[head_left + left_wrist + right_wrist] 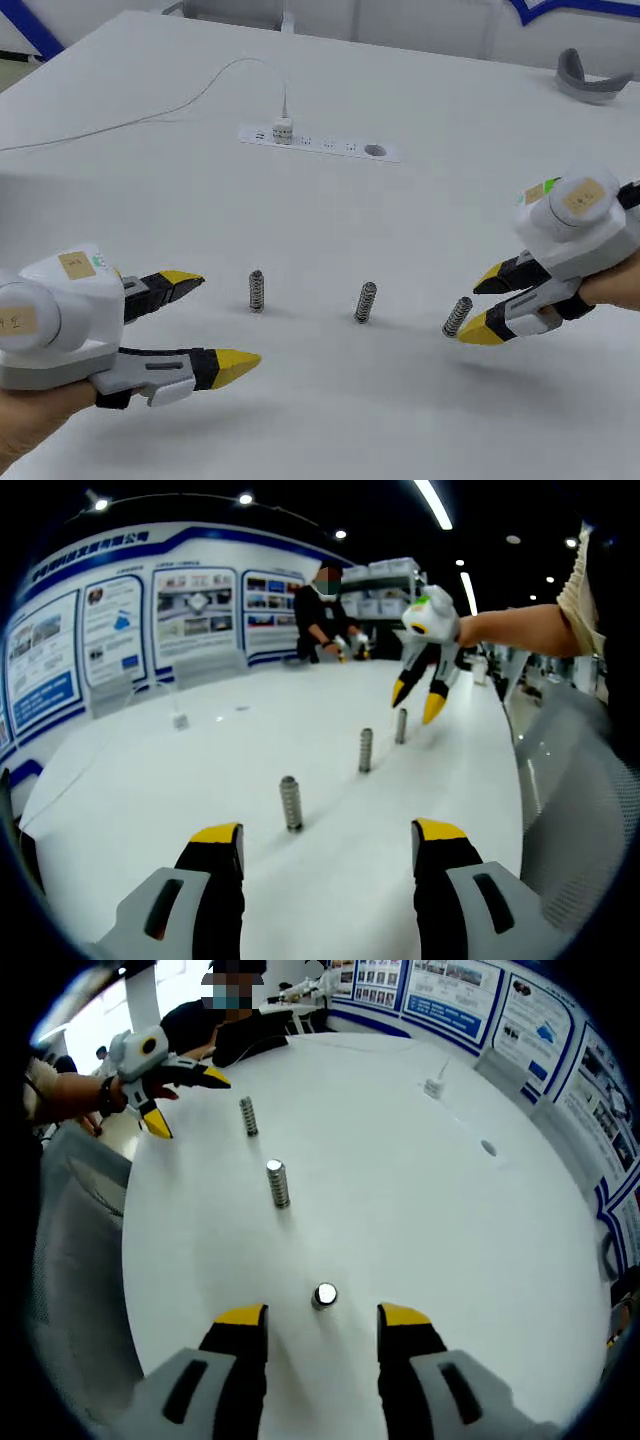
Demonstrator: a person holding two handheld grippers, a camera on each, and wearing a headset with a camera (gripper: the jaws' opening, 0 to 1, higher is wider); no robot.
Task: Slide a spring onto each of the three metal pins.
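Three springs, each standing on its own metal pin, in a row across the white surface (pixel 400 410).

- Left spring (pixel 257 290): upright, nearest the left hand-held gripper.
- Middle spring (pixel 366 302): upright, well apart from both tools.
- Right spring (pixel 457 316): leans a little in the head view. The pin's round metal top shows in the right gripper view, just ahead of that tool's jaws.

Step in hand, as judged: the last of the three. Every pin appears to carry a spring, so the task looks at or near its finish. Whether the right spring sits fully down cannot be told.

Next move, as judged: draw the right tool straight back and clear. The leaning pin looks easy to knock.

Pose:
- Left hand-held gripper (pixel 228 318): low at the near left, pointing across toward the row, jaws wide, holding nothing.
- Right hand-held gripper (pixel 468 314): comes in from the right, angled down, jaws wide and holding nothing, with the yellow tips either side of the right spring. Contact cannot be told.

Also present: a power strip (pixel 320 143) with a cable, far back.
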